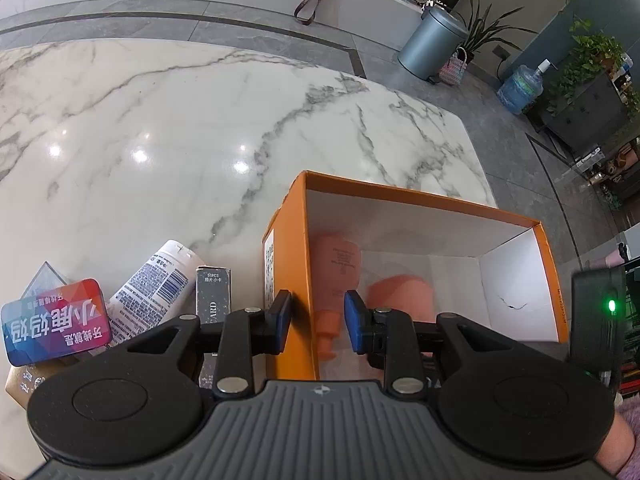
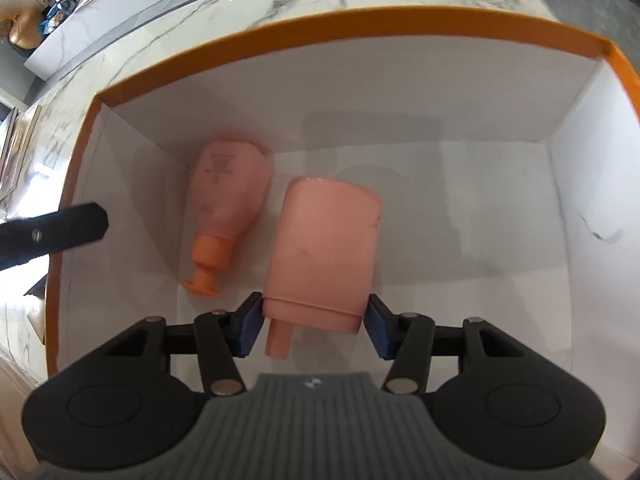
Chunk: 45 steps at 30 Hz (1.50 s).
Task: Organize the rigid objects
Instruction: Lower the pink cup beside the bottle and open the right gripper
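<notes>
An open orange box (image 1: pixel 286 240) with a white inside stands on the marble table; its rim also shows in the right wrist view (image 2: pixel 360 14). Inside lie a pink pump bottle (image 2: pixel 230 192) with an orange pump and a wider pink bottle (image 2: pixel 324 248). My right gripper (image 2: pixel 314 326) is inside the box, its blue pads on either side of the wide bottle's lower end, touching or nearly so. My left gripper (image 1: pixel 317 322) straddles the box's left wall, one pad outside and one inside, with a gap to the wall. Both bottles show blurred in the left wrist view (image 1: pixel 338 276).
Left of the box lie a white tube (image 1: pixel 156 292), a narrow dark card box (image 1: pixel 212 296), a red-blue tin (image 1: pixel 56 326) and a gold pack (image 1: pixel 20 380). The marble table (image 1: pixel 180 128) stretches beyond. A grey bin (image 1: pixel 430 44) and plants stand on the floor past it.
</notes>
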Tool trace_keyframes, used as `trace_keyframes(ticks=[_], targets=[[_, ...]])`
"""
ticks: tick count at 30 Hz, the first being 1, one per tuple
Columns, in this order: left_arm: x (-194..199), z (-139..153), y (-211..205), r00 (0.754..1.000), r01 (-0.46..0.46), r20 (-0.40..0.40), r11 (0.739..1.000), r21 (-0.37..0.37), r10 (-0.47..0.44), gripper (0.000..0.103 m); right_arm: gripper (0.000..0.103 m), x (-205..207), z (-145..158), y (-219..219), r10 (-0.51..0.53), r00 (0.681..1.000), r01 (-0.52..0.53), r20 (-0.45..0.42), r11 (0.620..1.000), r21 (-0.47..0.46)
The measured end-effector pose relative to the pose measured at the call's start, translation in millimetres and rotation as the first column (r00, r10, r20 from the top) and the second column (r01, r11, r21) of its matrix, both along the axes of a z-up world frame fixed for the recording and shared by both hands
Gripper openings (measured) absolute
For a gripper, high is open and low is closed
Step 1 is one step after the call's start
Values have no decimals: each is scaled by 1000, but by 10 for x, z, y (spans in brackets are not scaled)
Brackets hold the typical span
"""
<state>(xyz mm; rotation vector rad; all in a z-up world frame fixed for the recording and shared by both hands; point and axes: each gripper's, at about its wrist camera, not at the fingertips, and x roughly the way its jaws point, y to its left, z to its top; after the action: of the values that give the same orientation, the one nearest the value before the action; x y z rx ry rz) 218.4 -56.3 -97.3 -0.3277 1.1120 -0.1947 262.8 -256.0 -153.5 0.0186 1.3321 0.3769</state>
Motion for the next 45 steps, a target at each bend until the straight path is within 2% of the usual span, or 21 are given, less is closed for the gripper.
trace_keyframes(ticks=[2, 5, 9, 11, 13, 18, 24, 32, 36, 42, 43, 44, 45], targets=[[5, 4, -1, 1000, 2, 1, 1000, 7, -2, 32, 56, 57, 29, 79, 21, 1000, -21, 6, 1000, 7], [6, 3, 6, 1000, 4, -1, 1000, 7, -4, 32, 56, 159, 65, 243, 73, 996, -71, 42, 996, -56], [9, 9, -6, 1000, 3, -5, 1000, -1, -3, 31, 58, 269, 58, 356, 111, 993, -109, 44, 993, -44], [12, 8, -6, 1000, 3, -5, 1000, -6, -3, 31, 68, 283, 89, 364, 139, 989, -137, 55, 990, -43], [10, 5, -10, 1000, 1, -4, 1000, -6, -1, 31, 72, 274, 126, 327, 144, 987, -142, 76, 989, -30], [5, 6, -11, 1000, 1, -4, 1000, -10, -1, 31, 71, 246, 174, 268, 167, 978, -171, 123, 985, 29], [5, 9, -3, 1000, 2, -3, 1000, -10, -3, 31, 59, 180, 189, 472, 268, 948, -269, 173, 963, -14], [-1, 11, 1, 1000, 9, 2, 1000, -8, -9, 31, 58, 117, 154, 546, 369, 907, -365, 202, 929, -62], [-4, 16, -11, 1000, 8, 7, 1000, -10, -8, 31, 62, 172, 174, 432, 320, 930, -315, 180, 947, -54], [1, 10, -11, 1000, 13, 9, 1000, -3, -13, 31, 71, 229, 201, 390, 237, 956, -246, 170, 969, 33], [1, 7, -3, 1000, 13, 9, 1000, -4, -13, 30, 70, 233, 200, 405, 237, 955, -247, 177, 968, 39], [2, 5, 0, 1000, 13, 10, 1000, -4, -13, 30, 60, 226, 200, 432, 249, 951, -259, 184, 965, 32], [3, 2, 7, 1000, 13, 12, 1000, -5, -13, 29, 58, 220, 189, 466, 273, 943, -280, 192, 960, 12]])
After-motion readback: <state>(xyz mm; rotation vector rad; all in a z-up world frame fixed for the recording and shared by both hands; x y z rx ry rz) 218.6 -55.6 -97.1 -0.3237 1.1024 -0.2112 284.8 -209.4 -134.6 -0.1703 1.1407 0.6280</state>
